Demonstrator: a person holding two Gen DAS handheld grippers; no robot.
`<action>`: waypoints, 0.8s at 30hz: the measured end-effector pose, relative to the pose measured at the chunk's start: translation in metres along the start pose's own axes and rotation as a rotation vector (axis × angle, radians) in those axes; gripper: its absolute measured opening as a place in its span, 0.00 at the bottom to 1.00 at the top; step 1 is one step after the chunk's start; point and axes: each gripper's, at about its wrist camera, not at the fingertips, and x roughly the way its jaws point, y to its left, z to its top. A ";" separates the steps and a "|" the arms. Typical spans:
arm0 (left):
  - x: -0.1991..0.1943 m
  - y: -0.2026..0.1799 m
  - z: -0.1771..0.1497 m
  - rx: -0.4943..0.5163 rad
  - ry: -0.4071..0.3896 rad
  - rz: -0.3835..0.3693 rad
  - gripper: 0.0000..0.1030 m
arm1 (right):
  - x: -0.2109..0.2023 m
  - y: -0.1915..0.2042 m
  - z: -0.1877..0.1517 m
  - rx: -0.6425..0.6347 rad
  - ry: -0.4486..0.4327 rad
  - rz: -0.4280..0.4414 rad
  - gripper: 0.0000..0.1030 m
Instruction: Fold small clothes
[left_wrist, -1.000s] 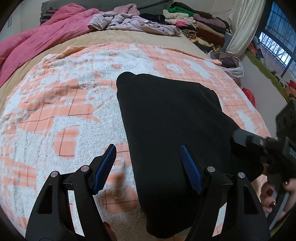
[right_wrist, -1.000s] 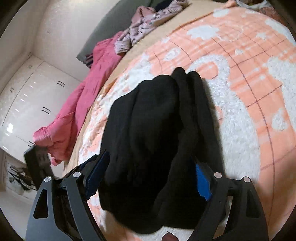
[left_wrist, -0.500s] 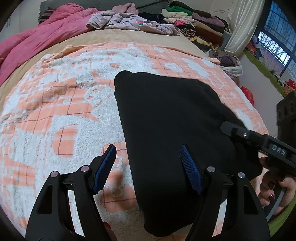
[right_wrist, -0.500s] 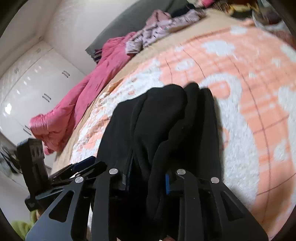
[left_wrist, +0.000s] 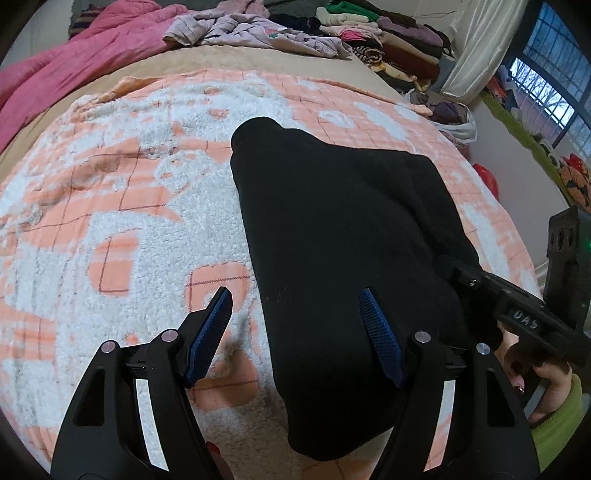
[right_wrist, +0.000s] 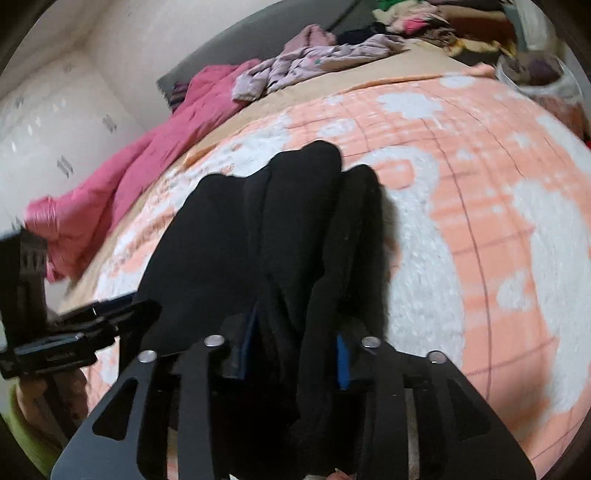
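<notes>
Up by the right edge of the left wrist view we see a white bag bulging with crumpled grey and purple cloth. Lower, a black garment, thick and matte, lies folded into a rough wedge on the fleecy blanket, whose nubby white pile is broken by peach checked patches. Our left gripper stands released over the garment's left edge, one ribbed blue pad above the blanket, the other above the black cloth. Our right gripper has a bunched ridge of that garment between its blue pads, and its jaws are opening. A glossy pink quilt slumps in the upper left, and folded clothes are stacked in the upper right.
</notes>
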 end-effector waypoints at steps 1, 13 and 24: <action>0.000 0.000 0.000 0.000 0.000 -0.001 0.62 | -0.002 -0.002 -0.001 0.009 -0.006 -0.005 0.42; -0.007 0.003 -0.007 -0.010 -0.003 -0.014 0.62 | -0.031 0.008 -0.021 0.046 -0.038 0.037 0.55; -0.018 -0.004 -0.018 0.018 -0.013 -0.017 0.62 | -0.034 0.015 -0.026 0.020 -0.004 0.058 0.23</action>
